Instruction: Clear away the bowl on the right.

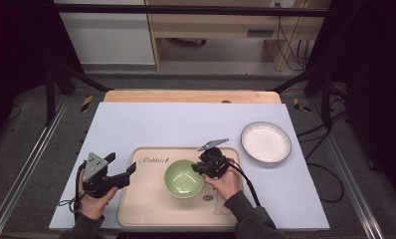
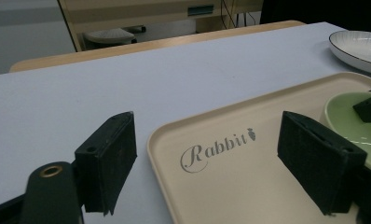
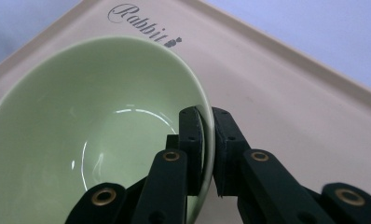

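A green bowl (image 1: 183, 178) sits at the centre of a beige tray (image 1: 146, 204). The right gripper (image 1: 202, 168) pinches its rim at three o'clock. The left gripper (image 1: 129, 172), jaws spread wide, hovers at the tray's nine o'clock edge. A white plate (image 1: 265, 142) lies at two o'clock.

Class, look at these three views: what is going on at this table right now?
A person works at the table with a gripper in each hand. The right gripper is shut on the rim of a green bowl, one jaw inside and one outside; the bowl sits on a beige tray marked "Rabbit". The left gripper is open at the tray's left edge, its jaws apart and holding nothing. A white plate lies on the table to the tray's right, untouched.
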Demonstrator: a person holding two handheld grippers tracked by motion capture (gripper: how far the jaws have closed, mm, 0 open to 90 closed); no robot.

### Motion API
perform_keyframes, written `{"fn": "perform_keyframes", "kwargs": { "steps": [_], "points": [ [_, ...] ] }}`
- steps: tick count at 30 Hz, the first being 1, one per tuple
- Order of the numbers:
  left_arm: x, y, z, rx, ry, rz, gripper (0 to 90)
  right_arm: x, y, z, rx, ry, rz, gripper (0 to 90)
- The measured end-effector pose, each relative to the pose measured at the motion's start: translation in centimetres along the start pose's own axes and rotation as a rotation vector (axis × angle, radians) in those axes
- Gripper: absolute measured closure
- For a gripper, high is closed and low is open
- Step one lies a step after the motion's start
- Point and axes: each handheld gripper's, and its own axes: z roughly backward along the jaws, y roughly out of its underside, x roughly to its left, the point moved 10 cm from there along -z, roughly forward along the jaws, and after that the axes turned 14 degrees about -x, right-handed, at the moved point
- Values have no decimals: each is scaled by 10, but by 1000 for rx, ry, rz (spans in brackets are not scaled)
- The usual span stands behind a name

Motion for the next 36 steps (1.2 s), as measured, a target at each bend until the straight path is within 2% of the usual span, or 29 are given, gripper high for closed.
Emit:
{"fn": "perform_keyframes", "kwargs": {
  "steps": [2, 3, 8, 11, 14, 15, 16, 18, 24, 27, 36],
  "points": [
    [0, 0, 0, 2, 0, -3, 192, 1, 0, 0, 5, 7, -10, 839],
    [0, 0, 0, 3, 1, -3, 192, 0, 0, 0, 0, -1, 5, 838],
    [1, 1, 0, 5, 0, -4, 192, 0, 0, 0, -8, -2, 11, 833],
    [1, 0, 1, 3, -1, 0, 192, 0, -3, 2, -31, -6, 20, 785],
    [2, -1, 1, -2, -4, 3, 191, 0, -9, 7, -76, -7, 34, 729],
    [2, -1, 1, -3, -4, 4, 191, 0, -15, 13, -112, -4, 45, 682],
    [2, -1, 1, -4, -5, 5, 191, 0, -15, 13, -112, -4, 45, 682],
    [2, -1, 1, -4, -4, 5, 191, -1, -20, 18, -147, -3, 48, 629],
    [3, -1, 1, -3, -6, 6, 191, -6, -38, 41, -264, 28, 54, 501],
    [3, -1, 1, -4, -6, 8, 190, -10, -44, 53, -322, 54, 61, 403],
    [4, -1, 1, -3, -11, 11, 189, -29, -50, 76, -415, 132, 54, 243]
  ]
}}
